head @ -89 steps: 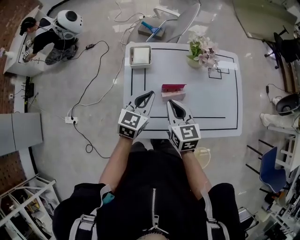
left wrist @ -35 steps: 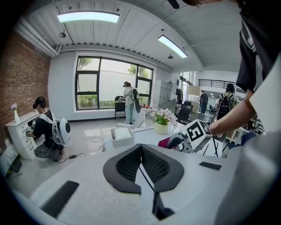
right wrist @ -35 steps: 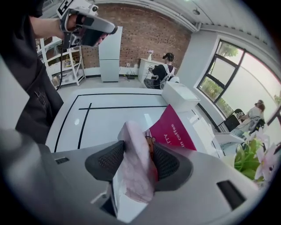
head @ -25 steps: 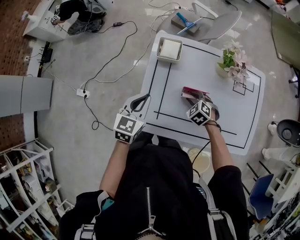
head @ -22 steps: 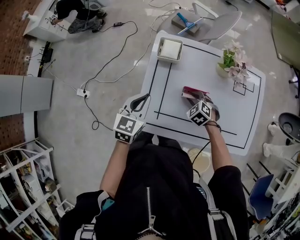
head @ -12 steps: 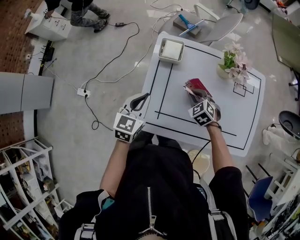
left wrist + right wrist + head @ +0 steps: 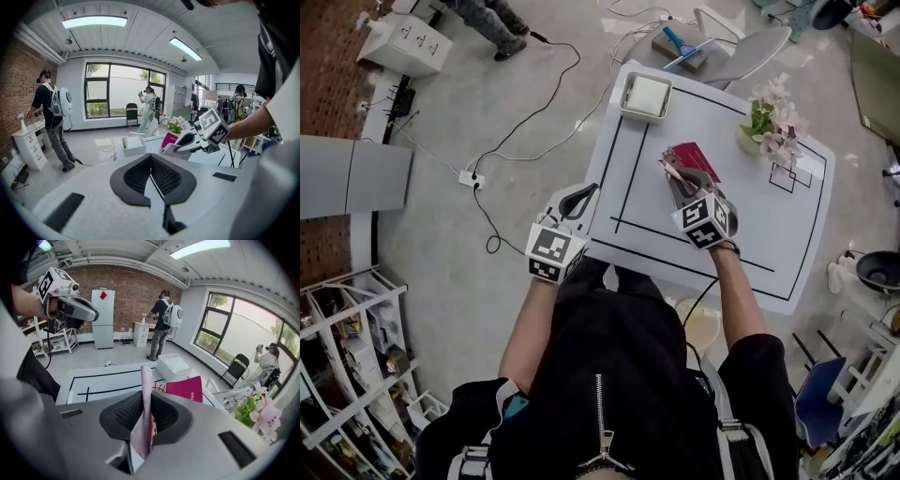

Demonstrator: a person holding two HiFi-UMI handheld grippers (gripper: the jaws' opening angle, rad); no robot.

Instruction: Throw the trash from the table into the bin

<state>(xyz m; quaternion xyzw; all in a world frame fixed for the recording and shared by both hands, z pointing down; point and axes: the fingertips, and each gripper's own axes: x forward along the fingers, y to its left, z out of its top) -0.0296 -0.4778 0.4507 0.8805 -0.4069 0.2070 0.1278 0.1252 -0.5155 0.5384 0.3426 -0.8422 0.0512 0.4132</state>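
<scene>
The trash is a magenta and white carton [image 7: 695, 158]. My right gripper [image 7: 671, 174] is shut on its near edge and holds it tilted above the white table [image 7: 769, 246]. In the right gripper view a pale flap of the carton [image 7: 146, 380] stands pinched between the dark pads, with the magenta side [image 7: 185, 389] beyond. My left gripper [image 7: 589, 192] hovers at the table's left edge, shut with nothing in it; its pads meet in a line [image 7: 150, 156]. From there the carton [image 7: 169, 139] shows ahead to the right.
A white square tray [image 7: 646, 97] sits at the table's far left corner and a pot of pink flowers [image 7: 767, 120] at the far right. A round pale container [image 7: 702, 324] stands on the floor below the near edge. Cables cross the floor at left.
My right gripper closed on the carton and lifted it off the table, tilting it up. The left gripper stayed where it was.
</scene>
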